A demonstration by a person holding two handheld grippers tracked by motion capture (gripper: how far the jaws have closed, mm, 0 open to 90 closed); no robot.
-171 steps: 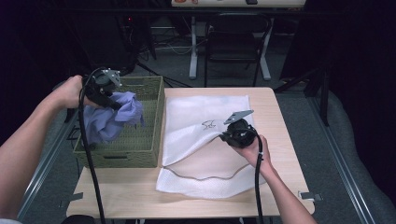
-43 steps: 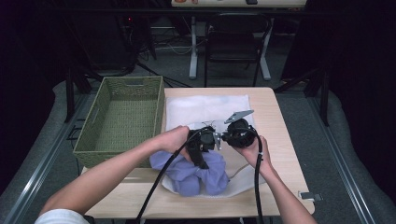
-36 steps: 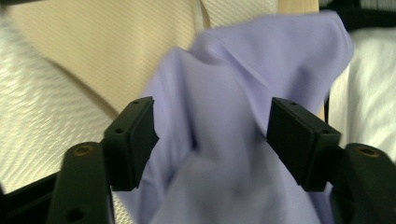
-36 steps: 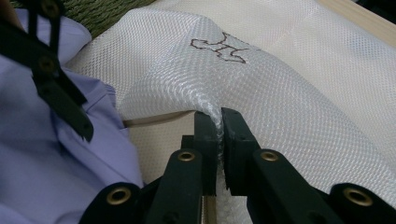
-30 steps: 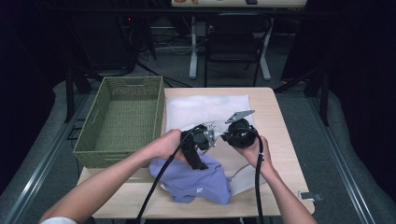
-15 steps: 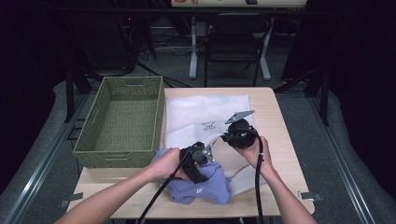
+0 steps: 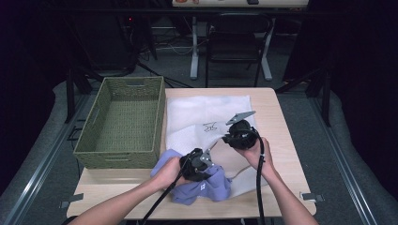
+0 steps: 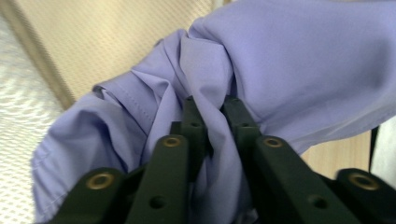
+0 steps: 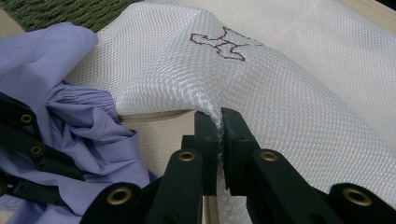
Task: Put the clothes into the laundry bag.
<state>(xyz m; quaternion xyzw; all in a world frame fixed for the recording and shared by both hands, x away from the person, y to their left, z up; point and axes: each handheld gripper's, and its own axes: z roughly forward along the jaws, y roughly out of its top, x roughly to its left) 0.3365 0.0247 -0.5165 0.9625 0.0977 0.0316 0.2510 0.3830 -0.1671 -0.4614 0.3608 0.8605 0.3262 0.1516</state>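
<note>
Left gripper view tells us most: the left hand-held gripper (image 8: 209, 105) has just been closing and now pinches a bunched fold of the lilac garment (image 8: 289, 65), cloth squeezed between its jaws. From the high view, that garment (image 7: 213, 185) lies crumpled on the table (image 7: 277, 108) at about 6 o'clock, right at the mouth of the white mesh bag (image 7: 206, 112), with the green wicker basket (image 7: 123, 122) off at 10 o'clock. The right hand-held gripper (image 9: 219, 123) is clamped on the bag's rim (image 9: 205, 109), lifting it like a little tent. We reckon the fabric is light, floppy and a bit slick, so a thick gathered fold is the safest hold; a single layer could slide out. The mesh looks equally limp, so its edge needs holding up.
</note>
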